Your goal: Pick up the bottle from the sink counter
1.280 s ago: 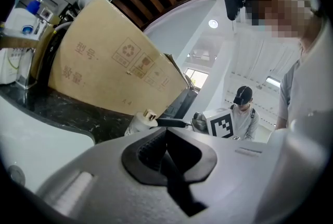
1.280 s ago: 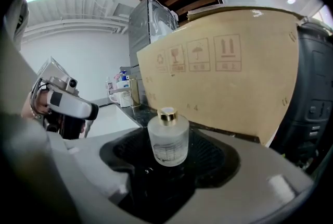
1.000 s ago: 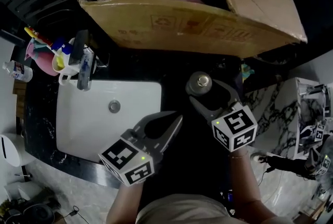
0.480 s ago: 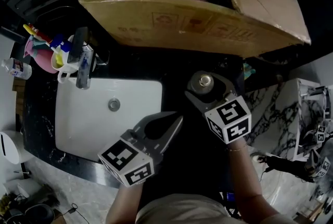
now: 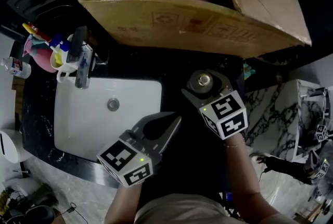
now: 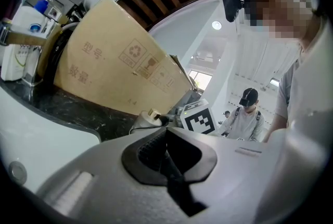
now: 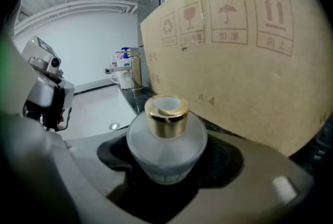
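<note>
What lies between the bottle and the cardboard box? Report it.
Nothing but bare black counter between bottle and cardboard box; the head view shows it.

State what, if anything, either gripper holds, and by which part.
Nothing. The right gripper, jaws just opened wider, flanks the bottle without pressing it; the left gripper is shut, empty.

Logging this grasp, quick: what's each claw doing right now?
Left claw: shut, empty.
Right claw: open, jaws just opening wider, bottle between them, not gripped.
</note>
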`<state>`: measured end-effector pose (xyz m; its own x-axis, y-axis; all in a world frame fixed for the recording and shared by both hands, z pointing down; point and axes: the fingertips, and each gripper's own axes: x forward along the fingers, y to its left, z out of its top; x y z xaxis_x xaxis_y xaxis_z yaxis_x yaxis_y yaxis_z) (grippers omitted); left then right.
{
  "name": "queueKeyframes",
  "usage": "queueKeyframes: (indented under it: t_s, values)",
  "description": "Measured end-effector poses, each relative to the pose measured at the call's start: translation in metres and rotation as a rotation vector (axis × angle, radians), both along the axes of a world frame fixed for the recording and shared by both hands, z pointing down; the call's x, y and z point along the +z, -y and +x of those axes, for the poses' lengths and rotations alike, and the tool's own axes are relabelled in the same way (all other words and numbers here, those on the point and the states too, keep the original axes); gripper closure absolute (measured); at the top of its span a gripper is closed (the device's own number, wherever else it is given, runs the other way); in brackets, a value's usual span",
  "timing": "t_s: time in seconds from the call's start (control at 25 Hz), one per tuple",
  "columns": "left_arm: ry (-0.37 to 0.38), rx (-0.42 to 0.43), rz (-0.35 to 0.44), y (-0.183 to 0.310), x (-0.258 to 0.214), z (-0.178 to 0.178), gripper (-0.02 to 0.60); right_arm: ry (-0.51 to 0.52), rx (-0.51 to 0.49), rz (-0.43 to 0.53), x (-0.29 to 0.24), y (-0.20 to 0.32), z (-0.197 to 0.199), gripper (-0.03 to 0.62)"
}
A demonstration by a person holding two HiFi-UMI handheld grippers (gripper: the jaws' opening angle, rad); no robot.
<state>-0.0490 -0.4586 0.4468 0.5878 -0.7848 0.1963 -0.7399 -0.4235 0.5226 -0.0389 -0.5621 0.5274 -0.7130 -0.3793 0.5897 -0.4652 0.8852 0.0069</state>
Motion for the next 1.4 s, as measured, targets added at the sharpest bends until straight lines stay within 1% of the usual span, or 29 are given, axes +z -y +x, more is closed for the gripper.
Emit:
queueKeyframes:
  t_s: [0.2, 0.36, 0.76, 0.84, 1.04, 1.28, 1.4]
  values:
    - [0.004, -0.009, -0.002, -0.002, 0.001, -0.004, 0.574, -0.002, -0.009, -0.008, 0.001, 0.001, -0.001, 0.269]
    - [0.003, -0.015, -0.002, -0.002, 0.001, -0.006, 0.574, -0.024, -0.011, -0.015, 0.001, 0.001, -0.002, 0.269]
    - [0.007, -0.018, 0.004, -0.004, -0.002, -0.007, 0.574, -0.02, 0.0, -0.011, 0.001, 0.003, -0.002, 0.267]
    - [0.01, -0.019, 0.005, -0.005, -0.002, -0.008, 0.574, -0.02, -0.001, -0.023, 0.001, 0.001, -0.001, 0.267]
    - [0.011, -0.014, 0.001, -0.01, -0.003, -0.009, 0.574, 0.044, 0.018, -0.096, -0.002, -0.012, 0.004, 0.267]
    - [0.012, 0.012, 0.018, -0.023, -0.013, -0.006, 0.574, 0.077, 0.048, -0.114, -0.009, -0.034, 0.013, 0.267]
    - [0.016, 0.033, 0.032, -0.032, -0.019, -0.006, 0.574, 0.084, 0.075, -0.103, -0.019, -0.047, 0.015, 0.267]
